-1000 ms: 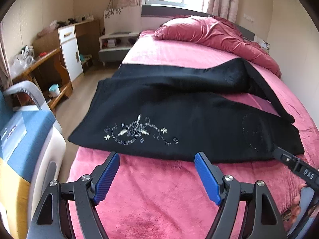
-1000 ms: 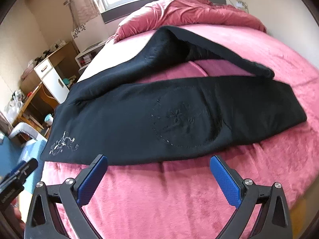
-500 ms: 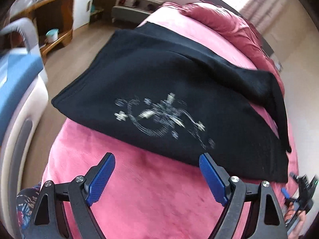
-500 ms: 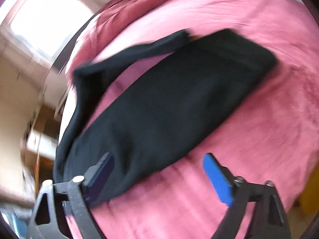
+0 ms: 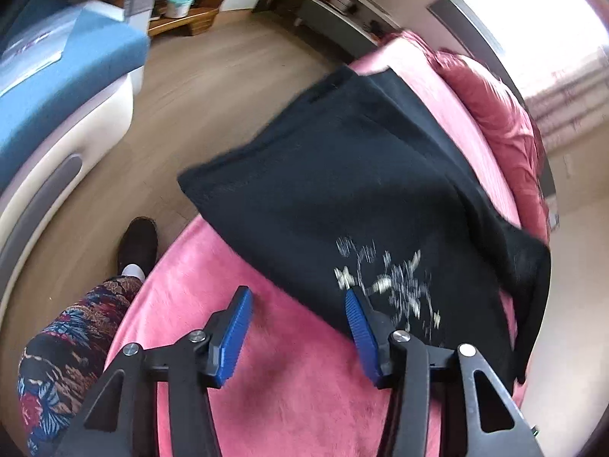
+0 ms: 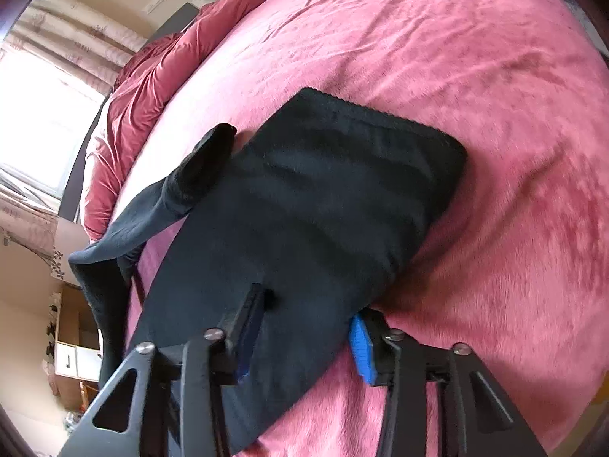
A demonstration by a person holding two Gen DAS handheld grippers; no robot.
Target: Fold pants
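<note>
Right tool (image 6: pixel 304 327), jaws closing astride the edge of black pants (image 6: pixel 312 205) lying on a pink bed (image 6: pixel 475 76); window (image 6: pixel 34 122) behind.

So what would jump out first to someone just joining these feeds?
The black pants sprawled across the pink bedspread, white floral embroidery near the left gripper. Both grippers are closing at the pants' near edge: the right gripper straddles the fabric, the left has mostly bedspread between its fingers.

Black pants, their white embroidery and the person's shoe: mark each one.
Black pants (image 6: pixel 312 205): right wrist view, middle of the near leg.
White embroidery (image 5: pixel 388 285): left wrist view, centre of the floral pattern.
Shoe (image 5: pixel 137 243): left wrist view, dark upper, on the floor.
</note>
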